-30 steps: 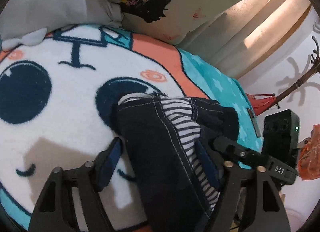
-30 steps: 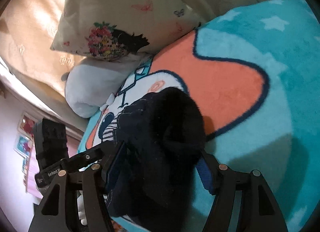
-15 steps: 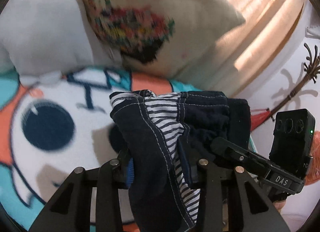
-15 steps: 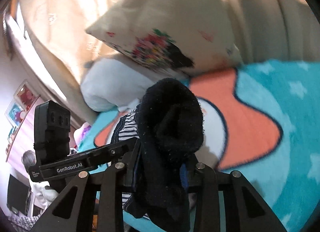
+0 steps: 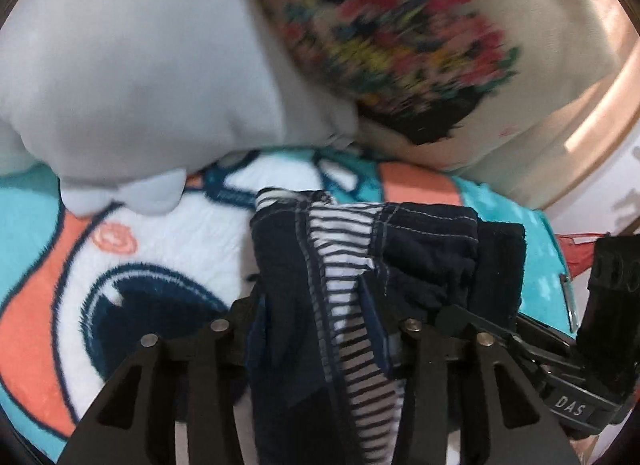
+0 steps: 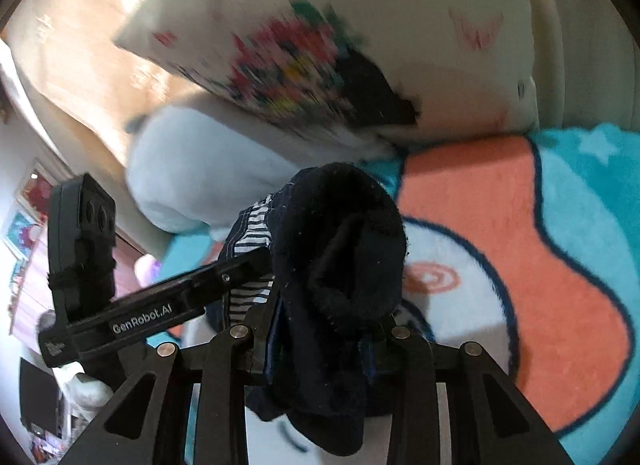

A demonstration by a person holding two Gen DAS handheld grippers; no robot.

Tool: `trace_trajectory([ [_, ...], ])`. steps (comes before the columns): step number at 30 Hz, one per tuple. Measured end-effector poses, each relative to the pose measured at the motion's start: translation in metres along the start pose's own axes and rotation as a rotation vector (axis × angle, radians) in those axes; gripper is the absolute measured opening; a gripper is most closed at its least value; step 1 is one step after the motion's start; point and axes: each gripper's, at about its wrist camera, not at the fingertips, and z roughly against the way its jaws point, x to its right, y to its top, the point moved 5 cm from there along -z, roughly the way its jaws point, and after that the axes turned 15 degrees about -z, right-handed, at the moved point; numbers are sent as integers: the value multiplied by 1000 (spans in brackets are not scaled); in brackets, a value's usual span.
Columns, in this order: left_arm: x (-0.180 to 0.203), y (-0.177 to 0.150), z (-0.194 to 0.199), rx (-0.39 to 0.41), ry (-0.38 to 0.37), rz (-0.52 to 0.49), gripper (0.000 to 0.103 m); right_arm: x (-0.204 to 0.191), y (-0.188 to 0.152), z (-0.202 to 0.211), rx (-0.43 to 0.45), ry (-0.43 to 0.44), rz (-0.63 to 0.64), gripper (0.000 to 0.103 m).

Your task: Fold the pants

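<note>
Since a second ago my left gripper (image 5: 320, 329) and right gripper (image 6: 320, 341) have clamped the pants (image 5: 360, 265), lifted side by side toward the bed's pillow edge.

Straight ahead, the grey pillow (image 5: 132, 77) and the floral pillow (image 5: 420, 53) wall off the way; open blanket (image 6: 560, 285) lies free to the right of the bunched pants (image 6: 340, 249).
</note>
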Motion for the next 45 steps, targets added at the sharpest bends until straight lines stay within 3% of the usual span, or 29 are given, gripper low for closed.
trace_trajectory([
  [2, -5, -2, -2, -1, -16, 22, 52, 11, -2, -13, -1, -54, -8, 39],
  [5, -9, -4, 9, 8, -37, 33, 52, 23, 0, -17, -22, -46, -59, 43],
  [7, -13, -6, 26, 29, -12, 23, 52, 24, 3, -11, -17, -33, -69, 44],
  [13, -24, -13, 62, 93, 55, 51, 52, 12, 11, 36, 107, -10, -44, 46],
  [18, -7, -11, 58, 104, 35, 20, 52, -13, 20, 62, 203, 63, -11, 46],
  [21, 0, -18, 36, 52, 44, 14, 52, -24, 21, 51, 158, 120, -7, 46],
  [24, -4, -27, 22, 19, 51, 39, 52, -16, 22, 28, 113, 97, -49, 46],
  [30, -11, -32, 19, 24, 20, 70, 58, 13, 11, -15, -2, 96, -153, 46],
  [33, -8, -33, 31, 42, 34, 53, 58, 10, 12, -7, 9, 111, -147, 46],
  [38, 0, -42, 70, 143, 120, 9, 58, 1, 0, 24, 88, 94, -96, 53],
  [42, 7, -54, 106, 250, 265, -31, 58, -2, -22, 41, 136, 40, -43, 53],
  [44, 13, -63, 128, 318, 369, -53, 64, -4, -35, 50, 167, 5, -13, 53],
  [45, 11, -67, 137, 340, 401, -55, 71, -3, -40, 52, 176, -6, -6, 53],
])
